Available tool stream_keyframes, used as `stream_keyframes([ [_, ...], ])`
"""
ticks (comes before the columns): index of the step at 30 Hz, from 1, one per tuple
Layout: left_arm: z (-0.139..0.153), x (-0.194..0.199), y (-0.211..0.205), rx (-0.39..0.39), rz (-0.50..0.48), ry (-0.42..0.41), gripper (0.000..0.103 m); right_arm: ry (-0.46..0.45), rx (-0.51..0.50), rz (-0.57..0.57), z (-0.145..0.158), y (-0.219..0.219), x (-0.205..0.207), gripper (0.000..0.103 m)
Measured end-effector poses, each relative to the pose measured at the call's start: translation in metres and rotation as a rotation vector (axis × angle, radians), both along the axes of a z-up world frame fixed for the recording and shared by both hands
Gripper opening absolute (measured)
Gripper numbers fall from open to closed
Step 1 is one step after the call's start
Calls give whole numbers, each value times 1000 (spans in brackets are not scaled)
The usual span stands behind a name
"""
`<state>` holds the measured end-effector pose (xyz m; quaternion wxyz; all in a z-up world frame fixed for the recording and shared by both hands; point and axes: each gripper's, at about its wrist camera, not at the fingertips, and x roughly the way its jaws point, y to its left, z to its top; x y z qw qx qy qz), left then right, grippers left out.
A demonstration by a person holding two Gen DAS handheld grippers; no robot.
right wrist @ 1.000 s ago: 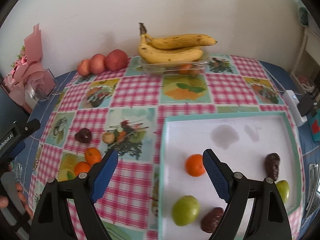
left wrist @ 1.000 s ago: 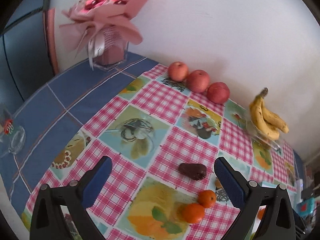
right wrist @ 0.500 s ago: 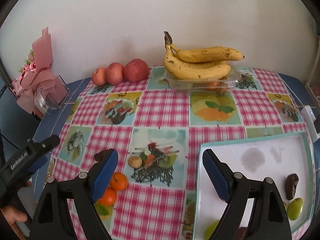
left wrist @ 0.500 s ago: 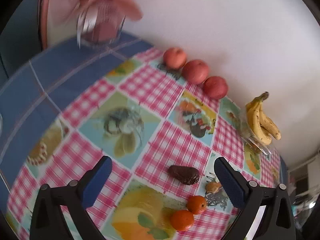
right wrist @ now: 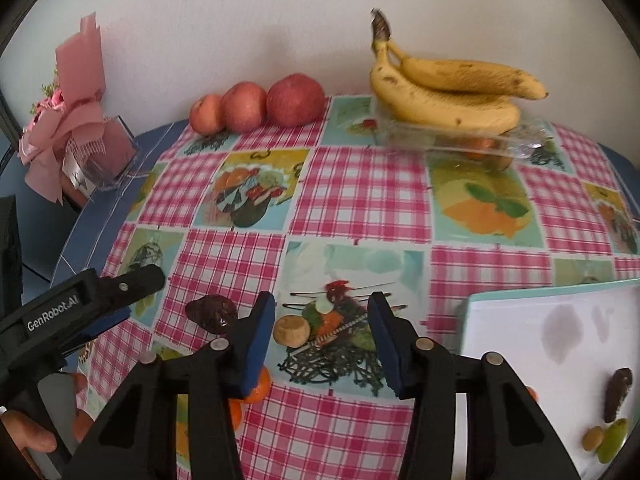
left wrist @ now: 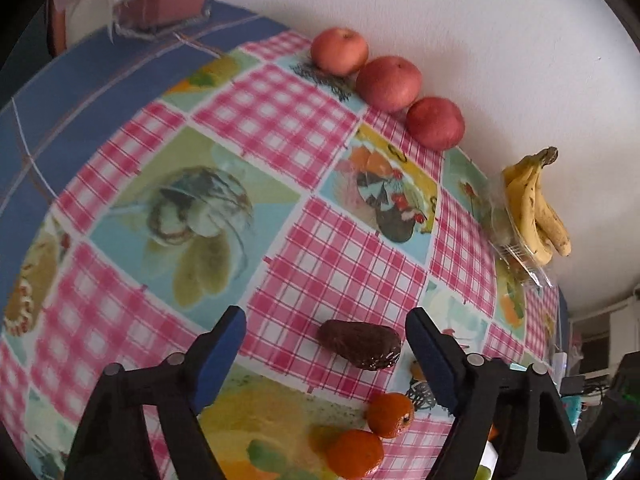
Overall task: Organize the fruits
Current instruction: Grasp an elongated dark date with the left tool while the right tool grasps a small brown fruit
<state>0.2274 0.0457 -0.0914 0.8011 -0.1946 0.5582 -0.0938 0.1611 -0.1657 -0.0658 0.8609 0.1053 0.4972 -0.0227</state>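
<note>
both grippers sit closer to the loose fruit than a second ago: the left gripper has dropped toward the dark brown fruit, and the right gripper has swung off the white tray to the small tan fruit.

left gripper: jaws spread wide, holding nothing, with the dark brown fruit lying on the checked tablecloth between the blue pads but touching neither. two oranges lie just below it, side by side.

right gripper: jaws spread, empty, with the small tan fruit between the pads, nearer the left one; whether it touches is unclear. the dark brown fruit lies just left of that pad, and an orange peeks out under it.

the white tray lies at the lower right with a dark fruit, a green fruit and a small tan one on it.

three apples line the back by the wall. bananas rest on a clear plastic box. a pink bouquet stands at the far left.
</note>
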Motion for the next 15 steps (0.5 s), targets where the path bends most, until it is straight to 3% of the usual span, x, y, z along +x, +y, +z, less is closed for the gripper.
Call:
stream_keyframes([
  [15,-16,3,-22,-26,-54,31,83,68,-6,64,-34,19,13,41],
])
